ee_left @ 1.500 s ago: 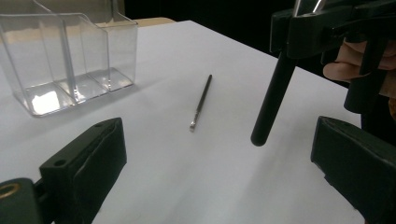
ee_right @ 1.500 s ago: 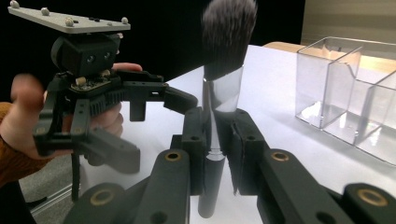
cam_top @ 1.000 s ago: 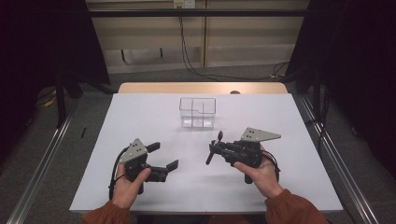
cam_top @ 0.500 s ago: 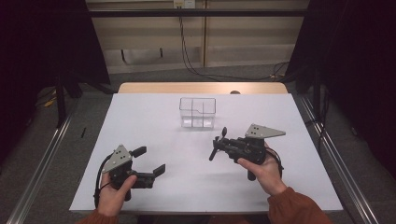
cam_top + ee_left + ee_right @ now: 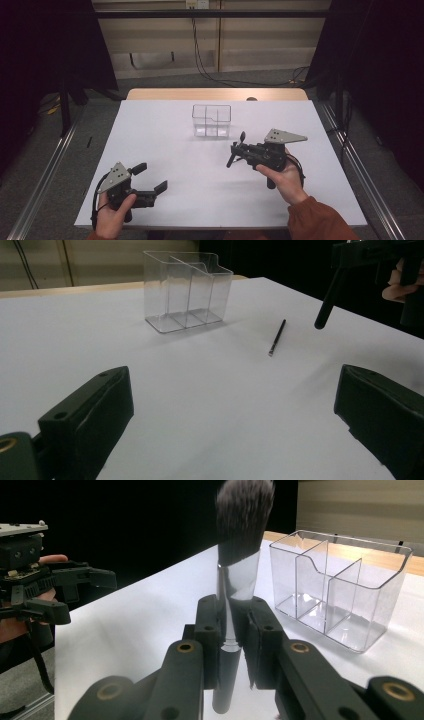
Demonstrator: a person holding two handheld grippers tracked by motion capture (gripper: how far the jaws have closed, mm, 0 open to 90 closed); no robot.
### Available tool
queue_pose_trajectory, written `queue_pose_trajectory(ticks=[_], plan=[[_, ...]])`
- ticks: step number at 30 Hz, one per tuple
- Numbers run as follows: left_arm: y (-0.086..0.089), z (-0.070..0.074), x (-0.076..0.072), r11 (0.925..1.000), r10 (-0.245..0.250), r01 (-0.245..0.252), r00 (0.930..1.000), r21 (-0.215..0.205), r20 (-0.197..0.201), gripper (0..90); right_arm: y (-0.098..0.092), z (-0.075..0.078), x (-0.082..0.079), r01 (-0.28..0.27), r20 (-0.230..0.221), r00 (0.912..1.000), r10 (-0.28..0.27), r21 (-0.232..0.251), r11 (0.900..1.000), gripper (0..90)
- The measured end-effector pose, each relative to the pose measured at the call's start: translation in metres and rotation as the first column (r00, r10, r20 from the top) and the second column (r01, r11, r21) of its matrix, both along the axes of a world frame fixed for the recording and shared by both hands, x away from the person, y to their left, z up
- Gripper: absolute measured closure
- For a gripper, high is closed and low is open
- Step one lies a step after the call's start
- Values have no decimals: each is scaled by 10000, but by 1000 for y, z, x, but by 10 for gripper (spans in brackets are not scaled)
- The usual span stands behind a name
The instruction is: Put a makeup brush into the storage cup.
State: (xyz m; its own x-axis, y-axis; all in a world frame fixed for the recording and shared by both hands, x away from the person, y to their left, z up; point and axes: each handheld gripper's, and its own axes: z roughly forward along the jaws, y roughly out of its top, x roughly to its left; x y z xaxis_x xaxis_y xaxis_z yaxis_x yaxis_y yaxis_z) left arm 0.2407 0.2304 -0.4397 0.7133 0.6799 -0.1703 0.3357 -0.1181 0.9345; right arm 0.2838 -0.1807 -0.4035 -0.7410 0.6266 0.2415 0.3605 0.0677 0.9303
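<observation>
step: carrying makeup brush (image 5: pixel 240 555) to clear organizer (image 5: pixel 336 587) | right gripper (image 5: pixel 235 622) clamps brush handle (bristles up), organizer just ahead-right | left gripper (image 5: pixel 230 405) open, empty | next: lower brush into a compartment

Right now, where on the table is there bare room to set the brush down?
Bare white table stretches left of the clear organizer and between both grippers. A thin stick lies near the right gripper, which holds the brush.
</observation>
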Motion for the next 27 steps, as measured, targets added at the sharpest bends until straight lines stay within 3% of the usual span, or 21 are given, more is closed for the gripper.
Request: queue_pose_trajectory(ticks=[17, 27], plan=[[6, 1, -2, 9999, 131, -129, 9997, -103, 214, 26, 1, 18, 24, 204, 280, 9994, -205, 46, 9998, 788], [7, 1, -2, 9996, 205, -200, 9995, -201, 250, 26, -4, 19, 38, 423, 249, 9988, -423, 9, 9991, 788]])
